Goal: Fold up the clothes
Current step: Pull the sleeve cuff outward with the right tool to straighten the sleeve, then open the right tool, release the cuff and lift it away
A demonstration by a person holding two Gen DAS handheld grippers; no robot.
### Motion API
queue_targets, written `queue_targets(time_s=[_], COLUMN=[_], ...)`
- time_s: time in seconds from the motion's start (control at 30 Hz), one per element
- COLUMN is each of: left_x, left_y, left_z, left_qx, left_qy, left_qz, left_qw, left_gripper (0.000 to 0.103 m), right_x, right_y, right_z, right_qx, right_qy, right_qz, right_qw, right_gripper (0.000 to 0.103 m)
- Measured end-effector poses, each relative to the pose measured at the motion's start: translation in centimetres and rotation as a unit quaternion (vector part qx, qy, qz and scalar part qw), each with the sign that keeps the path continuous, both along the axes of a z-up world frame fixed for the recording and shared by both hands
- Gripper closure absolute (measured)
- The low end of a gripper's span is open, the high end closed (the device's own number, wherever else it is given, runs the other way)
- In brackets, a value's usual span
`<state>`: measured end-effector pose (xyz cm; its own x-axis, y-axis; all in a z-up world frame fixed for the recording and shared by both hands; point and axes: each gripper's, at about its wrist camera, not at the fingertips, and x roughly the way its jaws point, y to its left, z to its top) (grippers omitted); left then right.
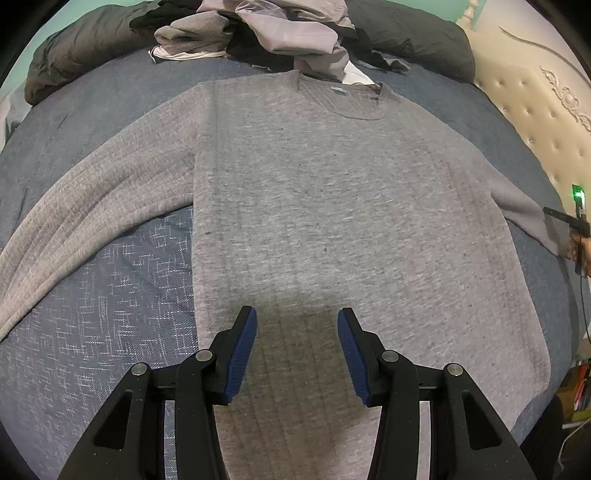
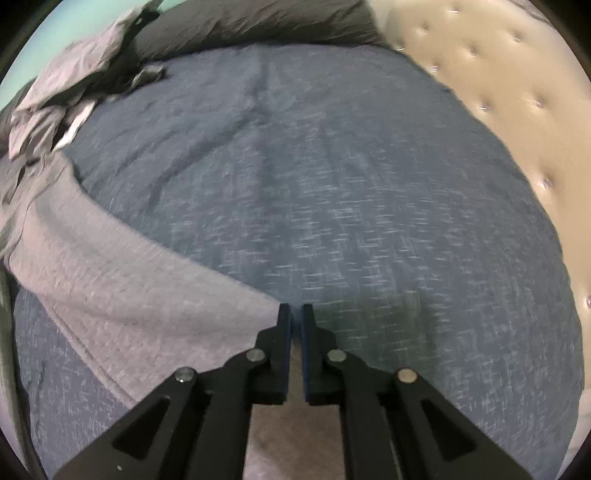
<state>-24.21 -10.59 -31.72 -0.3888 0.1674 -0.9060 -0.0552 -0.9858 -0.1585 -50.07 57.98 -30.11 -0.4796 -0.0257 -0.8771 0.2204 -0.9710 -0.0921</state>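
Note:
A grey long-sleeved sweater [image 1: 314,203] lies flat and face up on the blue bed cover [image 1: 110,295], its collar at the far side. My left gripper [image 1: 297,321] hovers open over the sweater's lower body, with nothing between its blue pads. The sweater's left sleeve [image 1: 92,206] spreads out towards the near left. My right gripper [image 2: 296,314] is shut on the end of the right sleeve [image 2: 129,280], and grey fabric shows between its fingers. In the left wrist view that right gripper [image 1: 578,240] sits at the far right edge, at the sleeve's end.
A pile of loose clothes [image 1: 277,33] lies beyond the collar, with a dark duvet or pillows [image 1: 81,48] behind it. A cream tufted headboard [image 2: 498,74] borders the bed on the right. Bare blue cover [image 2: 332,184] stretches ahead of the right gripper.

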Motion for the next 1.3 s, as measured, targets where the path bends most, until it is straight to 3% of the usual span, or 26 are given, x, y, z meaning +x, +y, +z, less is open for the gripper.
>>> queue_targets(time_s=[0.13,0.2,0.27,0.47,0.57,0.67,0.73,0.77,0.8,1.1,1.23,1.3], left_x=[0.1,0.1,0.1,0.4,0.6,0.6,0.7,0.8,0.8,1.0,1.0,1.0], left_y=[0.0,0.1,0.2,1.4,2.2,2.7,2.9,3.0,3.1,2.8,2.8,2.9], left_z=[0.5,0.8,1.1,2.0,2.8,3.8,4.3,4.6,4.8,5.0,5.0,5.0], left_qx=[0.005,0.012,0.016,0.027,0.023,0.022,0.018,0.016,0.015,0.009,0.011,0.01], left_qy=[0.006,0.01,0.013,0.019,0.024,0.03,0.034,0.035,0.035,0.031,0.031,0.03], left_qz=[0.0,0.001,0.001,-0.004,-0.01,-0.01,-0.014,-0.015,-0.016,-0.016,-0.018,-0.02], left_qw=[1.0,0.9999,0.9998,0.9994,0.9994,0.9993,0.9992,0.9992,0.9991,0.9994,0.9993,0.9993], left_gripper=[0.053,0.053,0.053,0.053,0.053,0.053,0.053,0.053,0.052,0.052,0.052,0.052], right_x=[1.7,2.9,4.4,8.8,9.9,9.9,9.5,9.3,9.1,7.7,6.9,7.0], right_y=[5.7,8.5,10.9,15.4,15.7,14.8,14.0,13.8,13.6,15.9,15.2,15.4], right_z=[2.0,2.8,2.7,1.3,0.6,0.0,-0.3,-0.5,-0.7,1.3,-0.5,-1.0], right_qx=[-0.053,-0.074,-0.107,-0.224,-0.266,-0.267,-0.26,-0.258,-0.255,-0.223,-0.195,-0.202], right_qy=[0.022,0.024,0.016,-0.017,-0.033,-0.046,-0.051,-0.052,-0.053,-0.016,-0.054,-0.051], right_qz=[-0.067,-0.092,-0.115,-0.171,-0.174,-0.168,-0.164,-0.165,-0.169,-0.182,-0.176,-0.179], right_qw=[0.996,0.993,0.987,0.959,0.947,0.948,0.95,0.95,0.951,0.958,0.963,0.962], right_gripper=[0.093,0.067,0.055,0.055,0.055,0.055,0.076,0.091,0.095,0.098,0.098,0.098])
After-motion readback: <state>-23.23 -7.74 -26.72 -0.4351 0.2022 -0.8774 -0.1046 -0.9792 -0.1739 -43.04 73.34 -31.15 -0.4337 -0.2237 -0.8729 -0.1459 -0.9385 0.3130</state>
